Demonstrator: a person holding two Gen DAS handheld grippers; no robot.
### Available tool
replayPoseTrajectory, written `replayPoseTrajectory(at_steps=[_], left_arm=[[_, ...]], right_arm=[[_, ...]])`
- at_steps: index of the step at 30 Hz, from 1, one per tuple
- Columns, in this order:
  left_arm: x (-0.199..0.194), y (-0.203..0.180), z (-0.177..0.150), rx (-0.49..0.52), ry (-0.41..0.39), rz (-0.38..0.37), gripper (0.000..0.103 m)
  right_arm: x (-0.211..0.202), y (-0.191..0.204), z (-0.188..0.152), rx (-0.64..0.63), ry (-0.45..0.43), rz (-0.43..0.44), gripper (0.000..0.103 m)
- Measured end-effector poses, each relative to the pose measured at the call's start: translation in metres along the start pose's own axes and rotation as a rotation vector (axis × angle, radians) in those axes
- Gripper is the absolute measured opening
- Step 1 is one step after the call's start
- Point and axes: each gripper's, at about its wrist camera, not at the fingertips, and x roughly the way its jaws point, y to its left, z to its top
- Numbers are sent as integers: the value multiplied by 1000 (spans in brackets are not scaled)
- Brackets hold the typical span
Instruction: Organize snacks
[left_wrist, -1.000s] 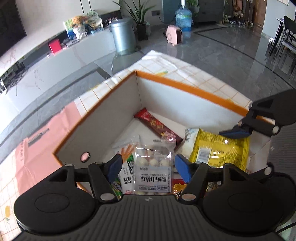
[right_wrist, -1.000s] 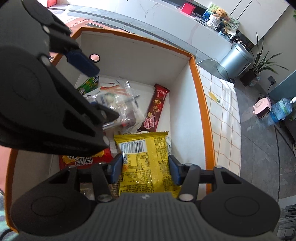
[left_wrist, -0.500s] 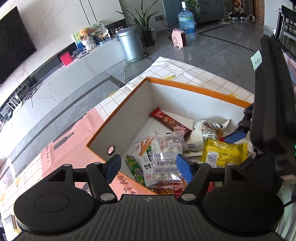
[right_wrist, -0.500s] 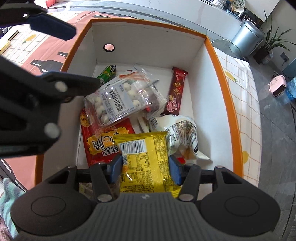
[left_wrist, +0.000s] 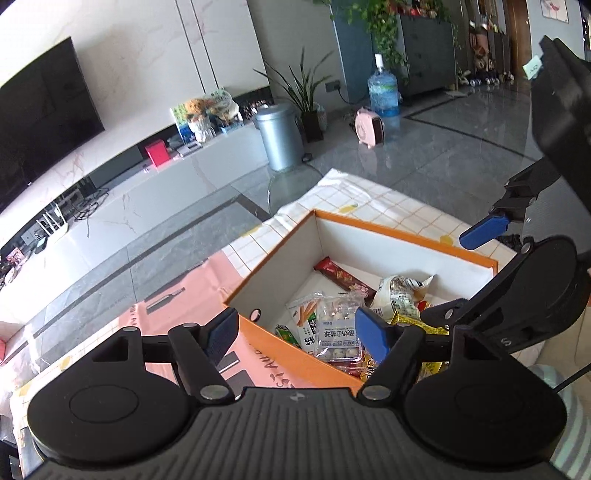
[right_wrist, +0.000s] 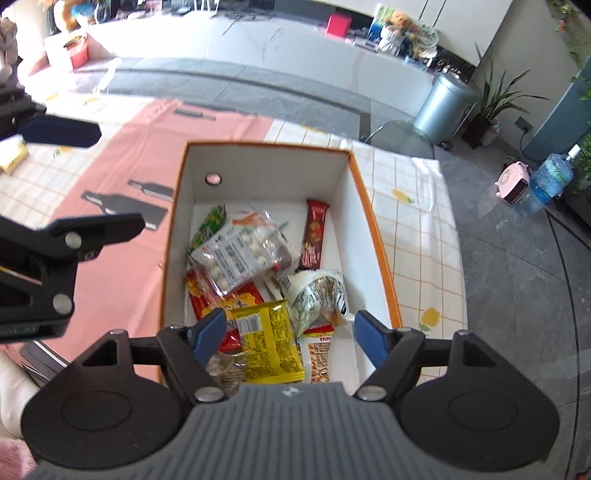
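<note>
An orange-rimmed white box (left_wrist: 406, 236) (right_wrist: 373, 229) holds the snacks: a clear bag of white balls (left_wrist: 338, 328) (right_wrist: 236, 258), a red chocolate bar (left_wrist: 341, 277) (right_wrist: 314, 236), a crumpled white bag (left_wrist: 400, 295) (right_wrist: 319, 299), a green packet (right_wrist: 208, 227) and a red packet (right_wrist: 207, 299). A yellow packet (right_wrist: 269, 339) lies on the pile at the box's near end. My right gripper (right_wrist: 290, 334) hovers above it. Its jaws are opening and the pads are clear of the packet. My left gripper (left_wrist: 295, 332) is above the box's near left wall, its jaws opening with nothing between them.
The box stands on a pink and checked tablecloth (right_wrist: 122, 177) over a glass table. A small yellow item (right_wrist: 11, 158) lies at the cloth's far left. A silver bin (left_wrist: 279, 136), a pink heater (left_wrist: 369, 127) and a water bottle (left_wrist: 382, 90) stand on the floor beyond.
Both grippers have risen and drawn back from the box. The right jaws have spread away from the yellow packet, which now lies loose on the pile. The left jaws have widened a little.
</note>
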Motion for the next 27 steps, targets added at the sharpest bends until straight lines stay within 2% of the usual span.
replayPoseTrajectory(at_steps=[7,12,19,27], left_arm=[[-45,11,-23,-70,-82,54,88],[-65,16,-50,-107,-130,112,89],[-78,18,-87,-163,-145,193,89],[-76,31,-129,-314,-128,214,89]], right_arm=[[-66,23,-19,77,-195,-7,77],[-95,44,-47,129,-325,-25,85],[-103,79,-87,212,-441,-31,93],[-93,117,-121,246,-505,-94,94]])
